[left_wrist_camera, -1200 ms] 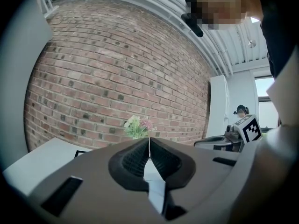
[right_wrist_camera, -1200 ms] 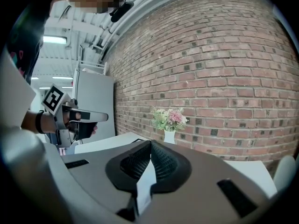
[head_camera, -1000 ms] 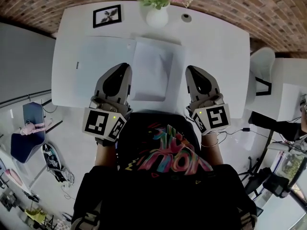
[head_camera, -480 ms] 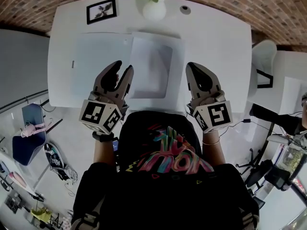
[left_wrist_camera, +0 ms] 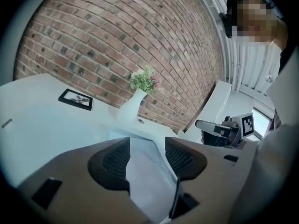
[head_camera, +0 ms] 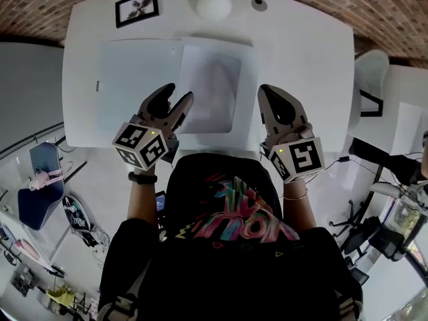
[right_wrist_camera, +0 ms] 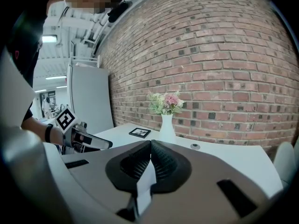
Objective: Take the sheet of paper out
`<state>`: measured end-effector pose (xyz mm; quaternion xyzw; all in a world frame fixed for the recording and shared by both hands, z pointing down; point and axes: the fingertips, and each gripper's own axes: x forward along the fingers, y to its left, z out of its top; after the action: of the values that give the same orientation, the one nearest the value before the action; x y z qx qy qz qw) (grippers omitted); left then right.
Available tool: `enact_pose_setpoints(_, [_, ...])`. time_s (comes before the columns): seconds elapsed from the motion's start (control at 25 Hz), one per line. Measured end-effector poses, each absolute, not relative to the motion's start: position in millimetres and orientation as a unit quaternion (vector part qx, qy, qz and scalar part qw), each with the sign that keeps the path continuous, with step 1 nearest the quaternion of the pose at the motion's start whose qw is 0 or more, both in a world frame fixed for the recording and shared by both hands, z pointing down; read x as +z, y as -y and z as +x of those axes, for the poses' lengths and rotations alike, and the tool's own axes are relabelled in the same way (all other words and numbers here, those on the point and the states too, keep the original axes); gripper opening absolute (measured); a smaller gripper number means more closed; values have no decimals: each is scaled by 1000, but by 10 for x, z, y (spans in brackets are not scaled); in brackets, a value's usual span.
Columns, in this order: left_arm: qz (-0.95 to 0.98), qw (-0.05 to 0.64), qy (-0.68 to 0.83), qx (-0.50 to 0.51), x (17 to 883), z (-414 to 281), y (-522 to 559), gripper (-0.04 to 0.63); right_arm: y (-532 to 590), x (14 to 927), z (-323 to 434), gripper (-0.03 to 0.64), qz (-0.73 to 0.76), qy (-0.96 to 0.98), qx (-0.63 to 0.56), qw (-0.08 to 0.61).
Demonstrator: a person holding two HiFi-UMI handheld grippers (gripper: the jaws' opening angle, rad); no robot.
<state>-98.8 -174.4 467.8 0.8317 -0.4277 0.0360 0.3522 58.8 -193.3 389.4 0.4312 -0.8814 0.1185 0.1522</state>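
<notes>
A white sheet of paper (head_camera: 215,85) lies flat on the white table (head_camera: 301,52), on the right half of what looks like an open pale folder (head_camera: 134,79). My left gripper (head_camera: 178,96) hovers at the sheet's near left corner. Its jaws have just been opening and now stand open, with nothing gripped. In the left gripper view the sheet (left_wrist_camera: 148,174) shows on the table between the spread jaws of the left gripper (left_wrist_camera: 148,149). My right gripper (head_camera: 268,92) is shut and empty, just right of the sheet. In the right gripper view its pads (right_wrist_camera: 150,148) meet.
A white vase with flowers (head_camera: 212,2), a small framed picture (head_camera: 136,7) and a small round object (head_camera: 259,4) stand along the table's far edge, against a brick wall. A white chair (head_camera: 371,79) stands to the right. The table's near edge lies just under both grippers.
My left gripper has dropped toward the table, rolled a little, and its jaws have gone from shut to wide open. The right gripper has barely moved.
</notes>
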Motion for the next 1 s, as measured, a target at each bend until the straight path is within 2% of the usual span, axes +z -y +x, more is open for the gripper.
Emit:
enact_pose_setpoints(0.48, [808, 416, 411, 73, 5355, -1107, 1810, 245, 1885, 4120, 647, 18, 438, 872, 141, 168])
enact_pose_setpoints(1.0, [783, 466, 375, 167, 5978, -1085, 1705, 245, 1972, 4132, 607, 18, 447, 866, 144, 172])
